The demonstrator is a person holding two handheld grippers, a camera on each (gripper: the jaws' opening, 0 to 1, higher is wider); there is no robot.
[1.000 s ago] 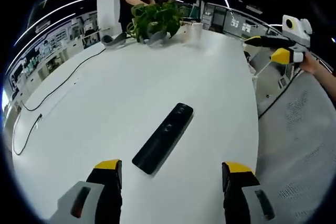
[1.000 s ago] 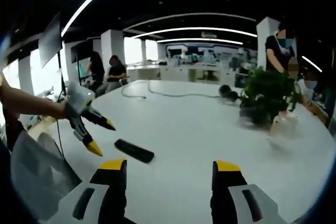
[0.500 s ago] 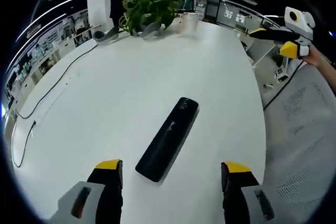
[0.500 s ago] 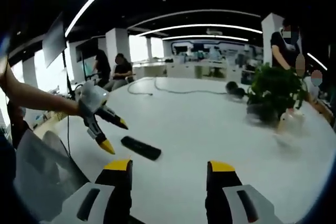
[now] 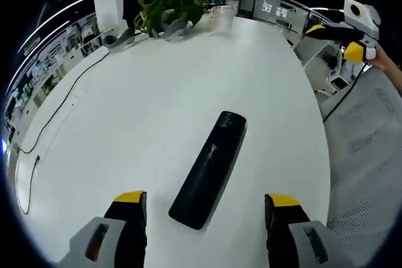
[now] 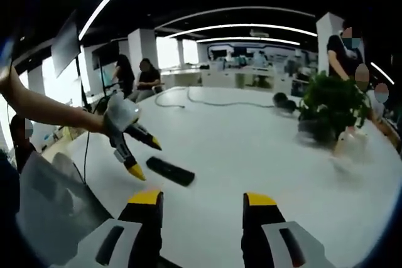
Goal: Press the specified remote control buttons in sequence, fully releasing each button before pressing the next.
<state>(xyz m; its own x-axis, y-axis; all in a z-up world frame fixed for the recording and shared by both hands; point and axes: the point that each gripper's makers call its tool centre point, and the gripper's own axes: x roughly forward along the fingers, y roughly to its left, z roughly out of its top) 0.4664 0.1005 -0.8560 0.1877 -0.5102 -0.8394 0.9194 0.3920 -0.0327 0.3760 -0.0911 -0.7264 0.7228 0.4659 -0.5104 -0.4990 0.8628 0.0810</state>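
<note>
A long black remote control [image 5: 210, 167] lies flat on the white table [image 5: 157, 105], its near end just ahead of my left gripper [image 5: 206, 201]. That gripper is open, its yellow-tipped jaws standing wide to either side of the remote's near end without touching it. In the right gripper view the same remote [image 6: 171, 171] lies beside the left gripper [image 6: 146, 158], which a person's hand holds low over the table. My right gripper [image 6: 202, 199] is open and holds nothing, well back from the remote. It also appears off the table's edge [image 5: 336, 41].
A leafy green plant [image 5: 173, 7] and a pale cup [image 5: 220, 17] stand at the table's far end. A thin black cable [image 5: 56, 111] trails along the left side. Grey floor [image 5: 364, 174] lies beyond the right edge. People stand and sit in the background.
My left gripper has come forward toward the remote, which now sits larger and nearer between its jaws. The right gripper's jaws have drawn slightly closer together.
</note>
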